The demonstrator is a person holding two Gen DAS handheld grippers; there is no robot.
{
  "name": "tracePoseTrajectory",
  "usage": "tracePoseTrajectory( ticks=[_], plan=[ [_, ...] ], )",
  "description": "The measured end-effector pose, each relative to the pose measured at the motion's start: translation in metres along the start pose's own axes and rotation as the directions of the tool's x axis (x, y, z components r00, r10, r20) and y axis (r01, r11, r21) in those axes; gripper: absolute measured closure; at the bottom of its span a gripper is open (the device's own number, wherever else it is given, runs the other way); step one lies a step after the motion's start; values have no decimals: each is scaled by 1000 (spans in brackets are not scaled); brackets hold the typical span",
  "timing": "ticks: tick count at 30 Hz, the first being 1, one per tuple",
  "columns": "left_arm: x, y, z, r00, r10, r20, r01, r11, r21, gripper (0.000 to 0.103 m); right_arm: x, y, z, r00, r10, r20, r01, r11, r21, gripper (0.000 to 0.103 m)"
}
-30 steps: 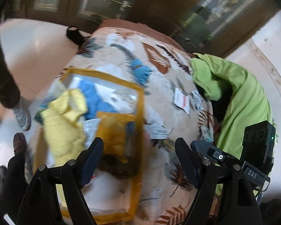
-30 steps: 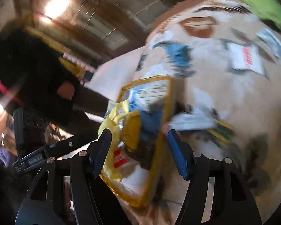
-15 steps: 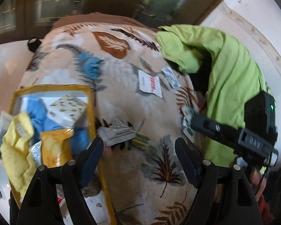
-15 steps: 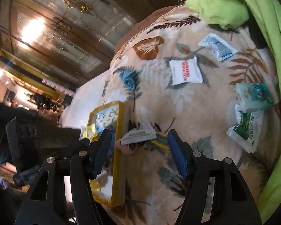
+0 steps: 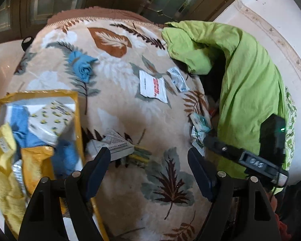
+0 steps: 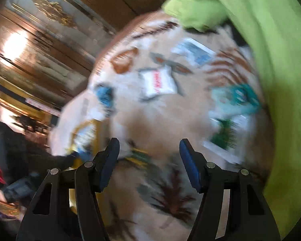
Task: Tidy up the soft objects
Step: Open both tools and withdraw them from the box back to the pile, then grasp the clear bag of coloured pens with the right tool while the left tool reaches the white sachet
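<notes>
Left wrist view is showing the yellow-rimmed tray [image 5: 76, 108] sharply; the right view is blurring it. Left gripper [image 5: 149, 160] and right gripper [image 6: 149, 150] are both hanging spread, empty, above the leaf-print blanket [image 5: 130, 116].

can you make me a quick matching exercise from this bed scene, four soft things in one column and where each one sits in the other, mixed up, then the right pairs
Things
1. rolled blue cloth
2. yellow towel
3. white packet with red print
4. green blanket

Places
A. heaped along the right edge of the bed, by the wall
B. draped over the near left corner of the yellow-rimmed box
C. lying flat in the middle of the leaf-print bedspread
D. alone on the bedspread, beyond the far side of the box

Pairs: 1-D, 2-B, 3-C, 4-A
</notes>
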State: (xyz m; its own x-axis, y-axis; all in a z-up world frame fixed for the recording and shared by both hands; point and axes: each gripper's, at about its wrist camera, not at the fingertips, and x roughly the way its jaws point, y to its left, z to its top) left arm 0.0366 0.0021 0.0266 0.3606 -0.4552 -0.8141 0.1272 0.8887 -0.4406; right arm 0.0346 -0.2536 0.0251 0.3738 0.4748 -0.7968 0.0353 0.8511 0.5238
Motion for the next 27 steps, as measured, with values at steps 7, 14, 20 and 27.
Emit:
tracePoseTrajectory(
  ticks=[7, 14, 20, 27],
  plan=[
    [13, 30, 14, 997, -12, -79, 1, 991, -136, 24, 15, -25, 2, 993, 87, -80, -79, 991, 106, 40],
    [27, 23, 26, 991, -27, -134, 11, 992, -122, 23, 32, 9, -6, 985, 85, -150, -91, 995, -32, 40],
    [52, 22, 32, 976, 2, -217, -21, 996, -82, 23, 63, 70, -39, 985, -48, -165, -46, 854, -518, 40],
    [71, 28, 39, 950, 49, -310, -54, 999, -7, 23, 99, 81, -41, 968, -63, -245, -118, 743, -658, 40]
  ],
)
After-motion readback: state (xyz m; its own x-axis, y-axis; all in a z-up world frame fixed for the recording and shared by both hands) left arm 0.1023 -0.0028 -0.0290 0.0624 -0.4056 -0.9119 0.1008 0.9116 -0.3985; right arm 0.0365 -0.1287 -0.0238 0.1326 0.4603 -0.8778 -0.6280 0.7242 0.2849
